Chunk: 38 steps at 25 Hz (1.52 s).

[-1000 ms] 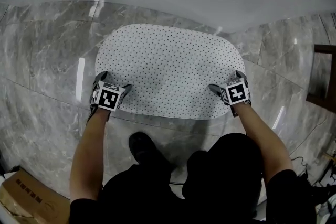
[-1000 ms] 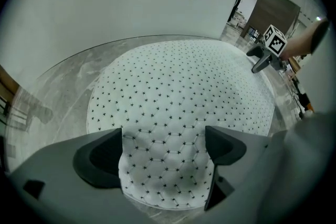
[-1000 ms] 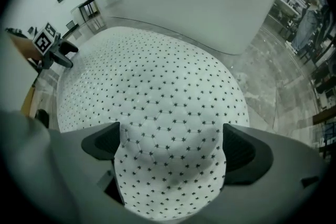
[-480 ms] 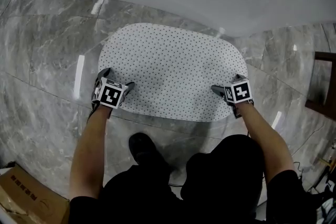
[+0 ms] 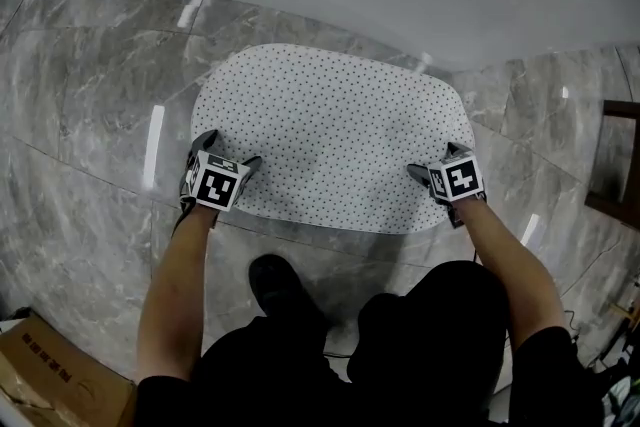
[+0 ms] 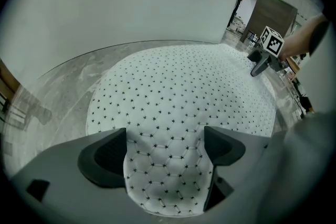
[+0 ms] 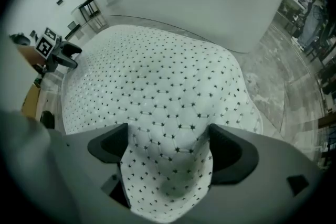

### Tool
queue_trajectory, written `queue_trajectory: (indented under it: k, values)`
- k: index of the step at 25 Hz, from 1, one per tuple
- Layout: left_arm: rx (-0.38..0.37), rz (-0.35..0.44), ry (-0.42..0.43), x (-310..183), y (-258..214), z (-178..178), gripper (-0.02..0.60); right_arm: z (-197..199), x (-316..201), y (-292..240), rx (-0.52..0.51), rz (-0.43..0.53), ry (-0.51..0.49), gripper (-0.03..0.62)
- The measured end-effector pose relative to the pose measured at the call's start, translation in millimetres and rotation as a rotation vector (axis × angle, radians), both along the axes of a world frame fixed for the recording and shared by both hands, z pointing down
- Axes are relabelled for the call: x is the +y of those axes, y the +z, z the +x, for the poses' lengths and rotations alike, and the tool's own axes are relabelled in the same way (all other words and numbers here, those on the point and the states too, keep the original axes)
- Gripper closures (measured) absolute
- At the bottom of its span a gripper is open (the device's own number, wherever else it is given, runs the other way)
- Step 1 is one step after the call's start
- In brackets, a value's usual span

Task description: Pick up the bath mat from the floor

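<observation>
Softness and light weight suit the bath mat (image 5: 330,140) to near-edge pinches; left gripper (image 6: 164,148) fingers apart astride it, right gripper (image 7: 168,150) fingers closing, bunching a fold.

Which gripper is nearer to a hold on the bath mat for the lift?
Right, probably. The right gripper is closing, and the bath mat already puckers between its jaws; the left gripper straddles flat mat.

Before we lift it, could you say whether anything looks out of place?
Nothing stands out: the bath mat lies flat on the floor; only its near edge puckers in the right gripper, whose jaws are closing.
</observation>
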<state>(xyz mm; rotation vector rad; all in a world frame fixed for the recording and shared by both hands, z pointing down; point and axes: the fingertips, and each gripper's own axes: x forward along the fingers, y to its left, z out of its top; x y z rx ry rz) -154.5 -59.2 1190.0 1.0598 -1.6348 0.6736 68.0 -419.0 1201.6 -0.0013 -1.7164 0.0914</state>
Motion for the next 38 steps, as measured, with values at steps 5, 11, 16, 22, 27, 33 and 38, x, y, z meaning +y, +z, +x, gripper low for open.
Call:
queue_trajectory:
  k: [5,11,16,22,27,33,38]
  values:
    - [0.003,0.0,0.001,-1.5,-0.3,1.7,0.115,-8.9,27.2,-4.2,-0.032,-0.023,-0.123,0.265]
    - [-0.005,0.005,0.003,-2.9,-1.7,3.0,0.13,-14.6,38.7,-6.9,-0.049,-0.07,-0.126,0.374]
    - [-0.001,0.005,0.024,-4.4,-2.0,7.4,0.164,-13.1,42.0,-7.0,-0.048,-0.086,-0.133,0.402]
    - [-0.006,0.017,0.113,-17.3,-6.9,24.0,0.334,-14.3,42.4,-7.4,-0.044,-0.089,-0.134,0.402]
    - [0.038,0.03,0.117,-20.9,-8.2,26.9,0.406,-14.0,42.1,-8.1,-0.048,-0.085,-0.136,0.402]
    - [0.016,-0.003,0.158,-29.2,-5.7,42.2,0.545,-13.5,42.6,-7.9,-0.069,-0.086,-0.161,0.417]
    - [0.043,0.016,0.116,-26.5,-7.4,41.3,0.545,-14.4,44.6,-16.2,-0.103,-0.09,-0.2,0.546]
